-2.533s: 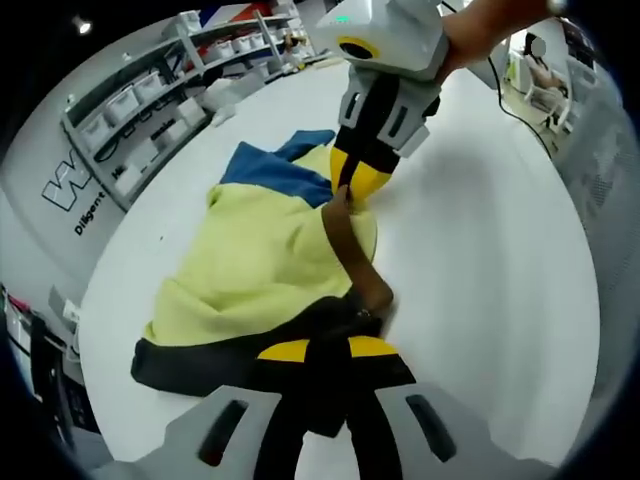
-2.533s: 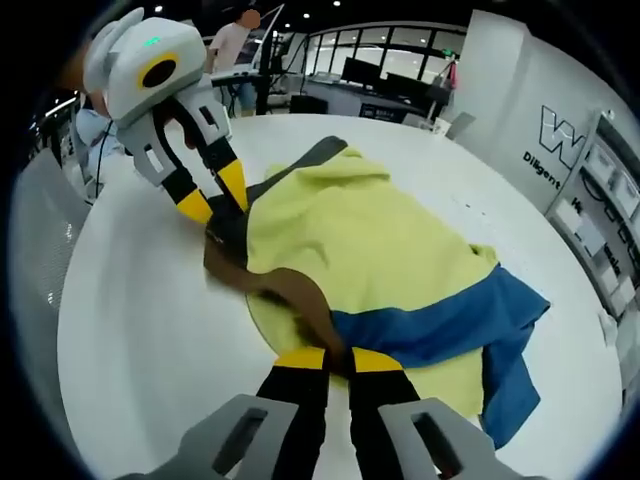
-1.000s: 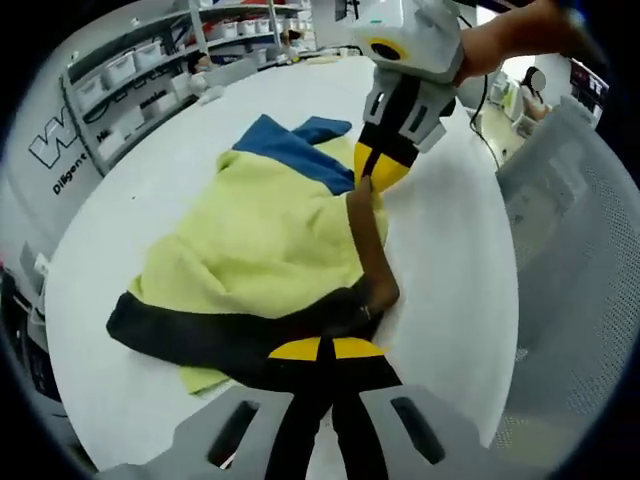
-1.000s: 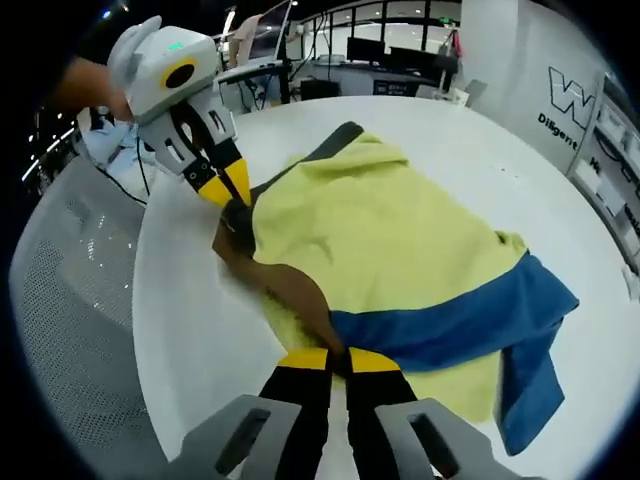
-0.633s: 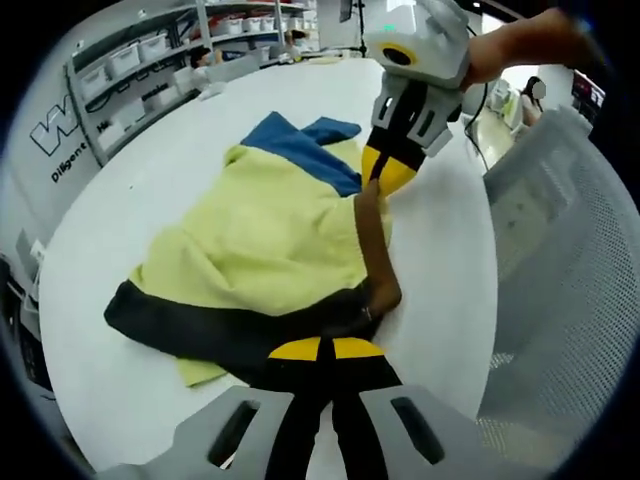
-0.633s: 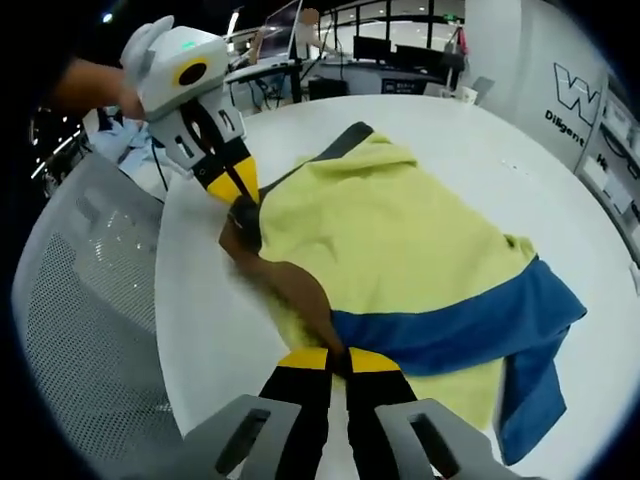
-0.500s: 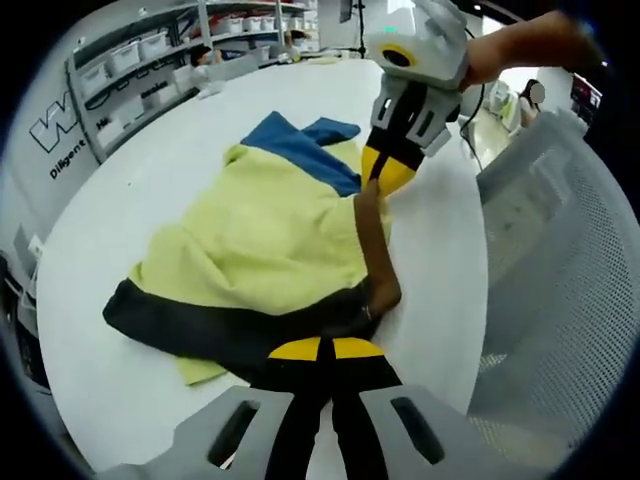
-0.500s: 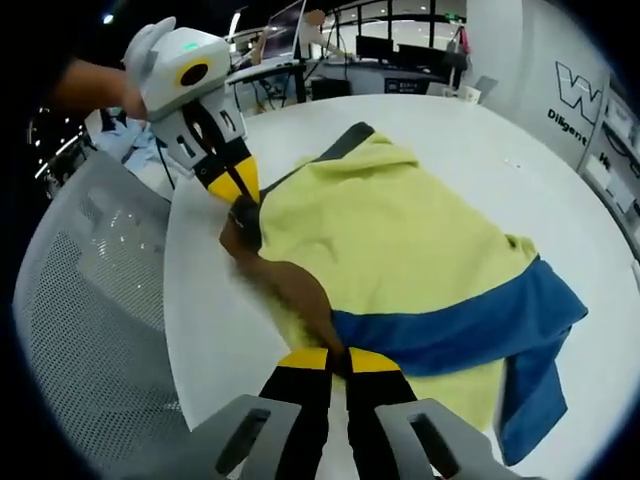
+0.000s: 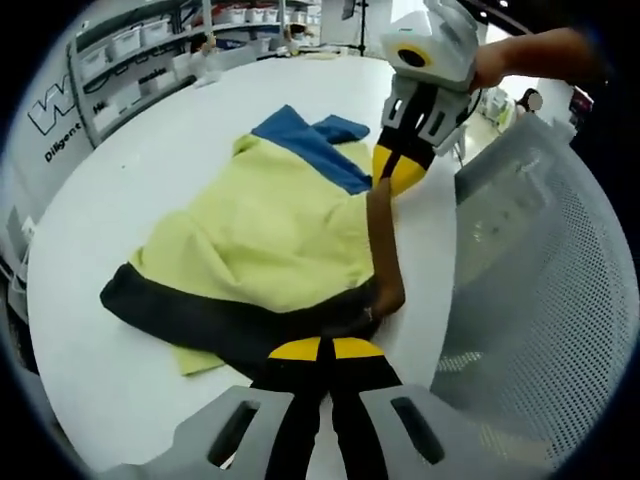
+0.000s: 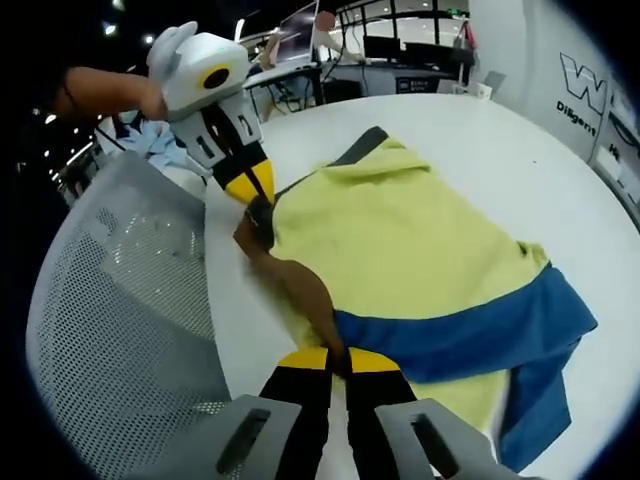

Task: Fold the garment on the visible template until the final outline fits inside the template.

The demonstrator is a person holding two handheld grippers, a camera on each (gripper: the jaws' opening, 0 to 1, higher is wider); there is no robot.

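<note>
Fingers: left gripper (image 9: pixel 320 349) and right gripper (image 10: pixel 337 359) both pinched closed on the brown edge band (image 9: pixel 383 245).
Garment: yellow, blue and black fabric garment (image 9: pixel 275 225), lying on round white table (image 9: pixel 150 150).
Beside: grey mesh chair (image 10: pixel 120 300) at table edge.

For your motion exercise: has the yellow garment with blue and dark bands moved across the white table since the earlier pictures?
Yes. The yellow garment has slid toward the white table edge beside the grey mesh chair, pulled by both gripped corners.

A round white desk (image 9: pixel 180 150) stands beside a grey mesh chair back (image 10: pixel 120 330). Behind it, shelving with white bins (image 9: pixel 130 50) lines a white wall with dark lettering (image 9: pixel 45 110). Dark-framed windows (image 10: pixel 420 25) and office desks lie farther back.
</note>
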